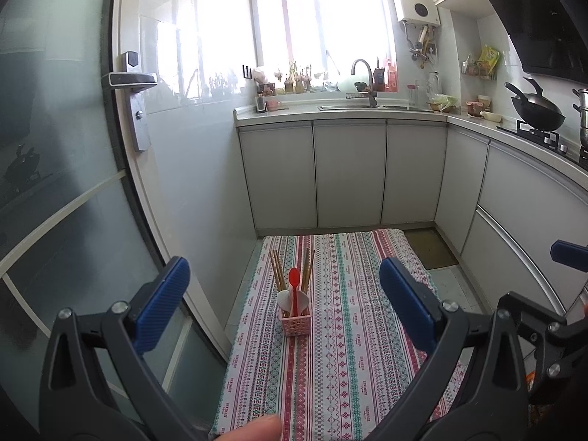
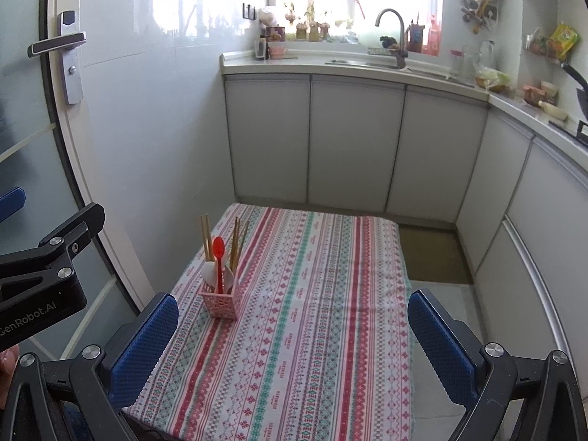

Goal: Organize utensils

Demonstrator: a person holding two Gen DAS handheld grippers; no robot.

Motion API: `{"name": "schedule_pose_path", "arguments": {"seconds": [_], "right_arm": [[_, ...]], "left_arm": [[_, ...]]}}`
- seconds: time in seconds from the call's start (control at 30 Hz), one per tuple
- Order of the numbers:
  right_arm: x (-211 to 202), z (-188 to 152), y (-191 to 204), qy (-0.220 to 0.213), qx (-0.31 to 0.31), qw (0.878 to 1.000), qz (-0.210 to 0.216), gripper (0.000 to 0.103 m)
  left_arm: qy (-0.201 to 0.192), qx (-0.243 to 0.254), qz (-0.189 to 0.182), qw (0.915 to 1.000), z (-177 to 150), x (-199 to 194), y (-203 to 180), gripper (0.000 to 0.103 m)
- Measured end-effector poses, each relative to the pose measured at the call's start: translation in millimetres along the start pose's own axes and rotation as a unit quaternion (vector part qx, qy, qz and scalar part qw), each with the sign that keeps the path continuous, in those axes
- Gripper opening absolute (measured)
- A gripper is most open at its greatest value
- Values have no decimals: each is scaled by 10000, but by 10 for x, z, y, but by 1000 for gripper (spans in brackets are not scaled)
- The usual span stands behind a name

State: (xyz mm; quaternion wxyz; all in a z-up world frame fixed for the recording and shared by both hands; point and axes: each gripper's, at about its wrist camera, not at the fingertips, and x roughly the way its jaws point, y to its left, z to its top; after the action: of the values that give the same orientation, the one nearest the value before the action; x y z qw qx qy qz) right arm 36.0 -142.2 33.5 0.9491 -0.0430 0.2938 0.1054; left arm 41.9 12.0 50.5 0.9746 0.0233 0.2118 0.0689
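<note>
Both hand-held grippers are seen spread wide with nothing between the pads: the left hand-held gripper (image 1: 284,301) and the right hand-held gripper (image 2: 293,334) are held above the near end of the bench (image 2: 330,294), which is covered by a striped cloth. The pink basket (image 1: 295,321) is found upright on the left part of the cloth, well ahead of both. Inside it, wooden chopsticks (image 1: 278,270), a red spoon (image 1: 294,286) and a white spoon (image 1: 284,298) are stood on end; their lower parts are hidden by the basket wall. A fingertip (image 1: 257,430) is cut off at the lower edge of the left view. A wok (image 1: 538,110) is shown whole only in the left view; in the right view it is cropped.
</note>
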Motion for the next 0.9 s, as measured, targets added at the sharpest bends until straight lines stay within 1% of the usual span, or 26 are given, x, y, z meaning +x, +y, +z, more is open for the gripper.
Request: {"name": "schedule_pose_path", "arguments": {"seconds": [0.3, 0.67, 0.77, 0.9], "right_arm": [[-53, -31, -34, -4, 112, 9999, 27, 103], [-66, -63, -33, -31, 155, 9998, 72, 103], [-62, -72, -30, -16, 165, 9998, 74, 103], [-50, -71, -25, -5, 181, 9998, 84, 103]], "left_arm": [[-22, 54, 3, 10000, 13, -76, -32, 103], [41, 113, 27, 9999, -41, -50, -78, 103], [76, 118, -62, 9999, -57, -33, -89, 103], [-13, 124, -95, 9999, -64, -58, -103, 103]]}}
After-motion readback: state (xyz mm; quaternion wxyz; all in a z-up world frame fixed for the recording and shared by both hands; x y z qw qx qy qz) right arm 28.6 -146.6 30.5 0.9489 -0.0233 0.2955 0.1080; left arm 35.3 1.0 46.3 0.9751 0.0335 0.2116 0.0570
